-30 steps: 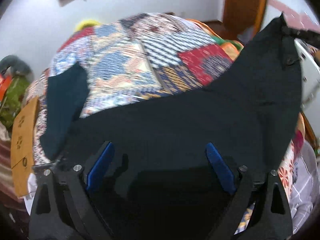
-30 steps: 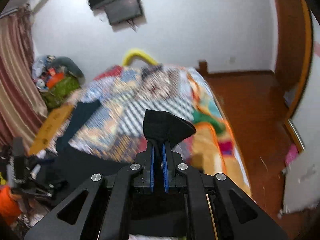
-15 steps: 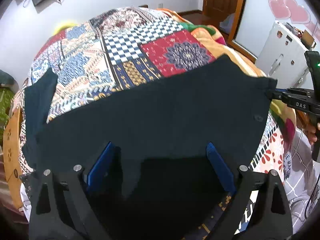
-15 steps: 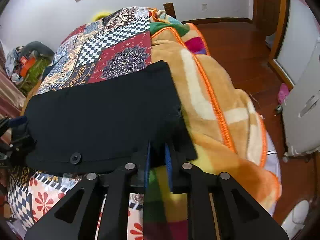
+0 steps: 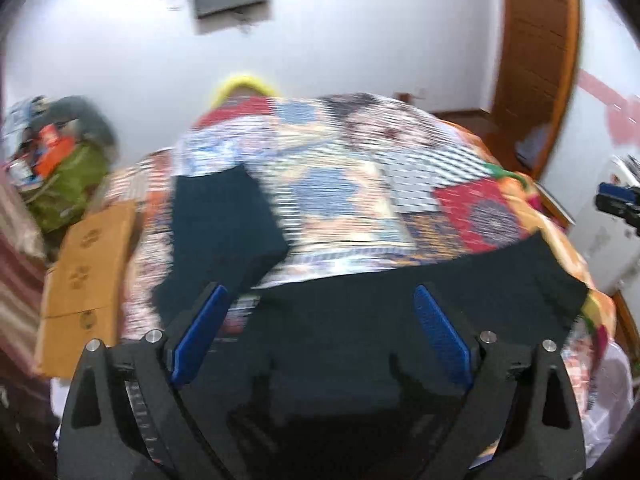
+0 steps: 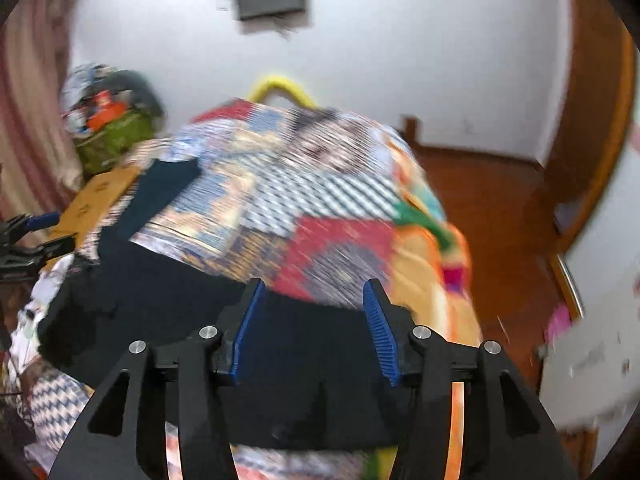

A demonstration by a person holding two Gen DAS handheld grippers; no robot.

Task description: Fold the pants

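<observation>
Letting go, we had the right gripper [image 6: 310, 294] opening above the pants [image 6: 168, 304], left gripper [image 5: 320, 300] apart, empty; we judged smoothing the waist at lower frame best.

The dark navy pants [image 5: 420, 320] lay spread flat across the near end of the patchwork bedspread [image 5: 360, 184], looking almost black in the blurred frames. In the left wrist view the broad body of the garment stretched across the near edge, while one leg [image 5: 216, 232] ran away up the left side, its far end cut square against the pattern. In the right wrist view the pants [image 6: 168, 300] reached from the near middle out to the left, that same leg [image 6: 164, 192] angling off towards the far left edge. The cloth looked plain and mostly smooth; finer detail was lost to the blur.
</observation>
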